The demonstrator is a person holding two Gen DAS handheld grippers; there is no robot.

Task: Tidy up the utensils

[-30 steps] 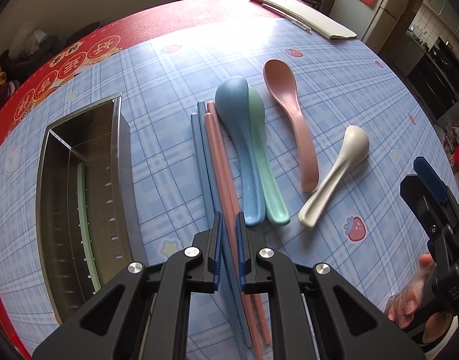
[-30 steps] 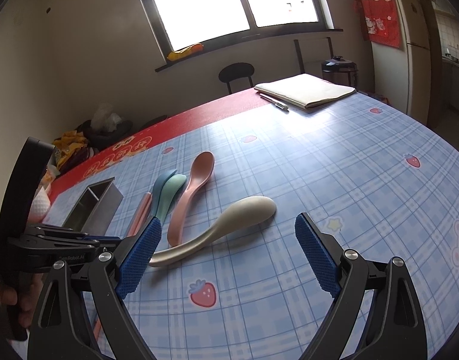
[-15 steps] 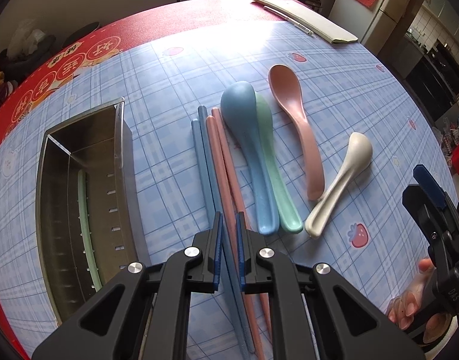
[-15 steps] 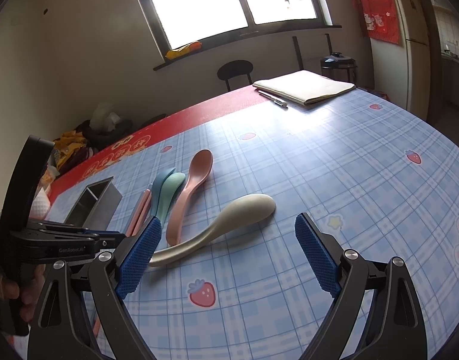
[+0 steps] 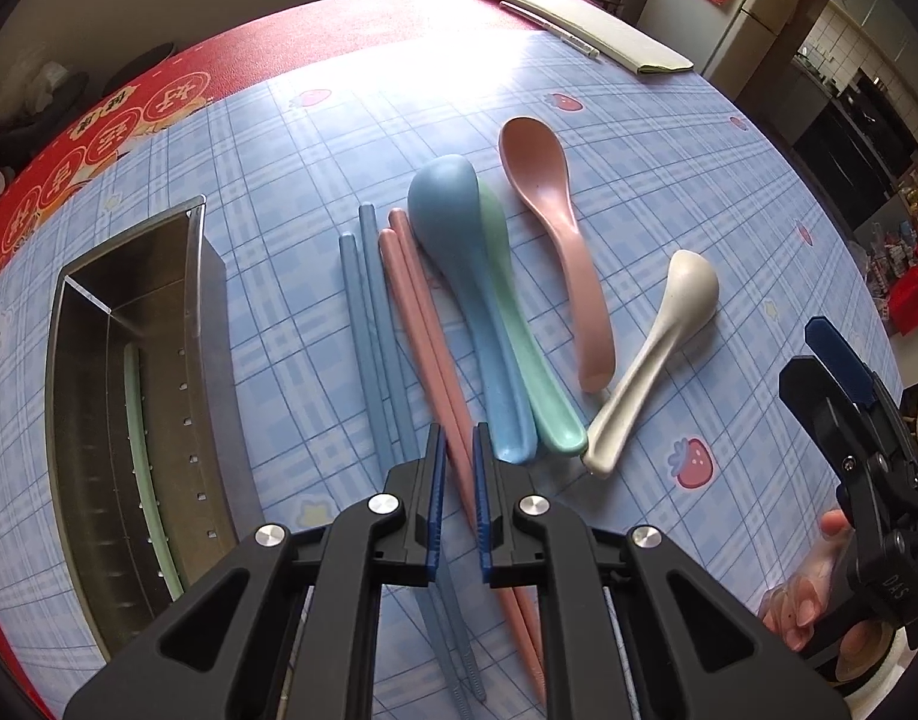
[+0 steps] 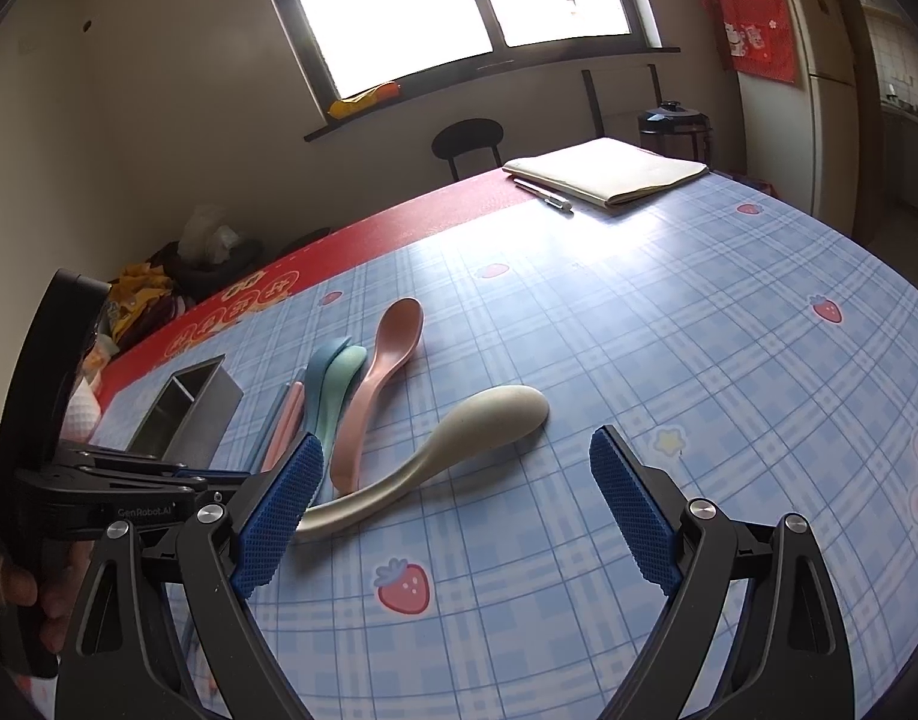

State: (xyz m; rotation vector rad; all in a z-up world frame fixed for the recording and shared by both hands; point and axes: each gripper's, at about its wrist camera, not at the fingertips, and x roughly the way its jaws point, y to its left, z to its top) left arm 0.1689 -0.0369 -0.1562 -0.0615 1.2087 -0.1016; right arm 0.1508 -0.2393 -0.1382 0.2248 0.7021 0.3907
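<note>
Since a second ago the left gripper has drawn back a little along the chopsticks, so the spoons sit slightly farther up its view, while the right gripper has hardly shifted. The left jaws stand nearly closed, a narrow slot between the blue pads, and the pink chopsticks run through that slot; whether the pads actually pinch them or just straddle them cannot be told, since the gripper body hides the contact. The blue chopsticks lie just to the left, their near tips partly covered by the left finger. Beside the pink pair the blue spoon lies bowl down, overlapping the green spoon, most of whose bowl is hidden under it. The pink spoon rests bowl up to the right, and the cream spoon lies angled, its handle end close to the green spoon's handle. The metal holder stands at the left on the plaid tablecloth, with a green chopstick inside; its near end is cut off by the frame. The right jaws are wide open, holding nothing, low above the cloth near the cream spoon's handle. A folded cloth and pen lie at the far edge.
</note>
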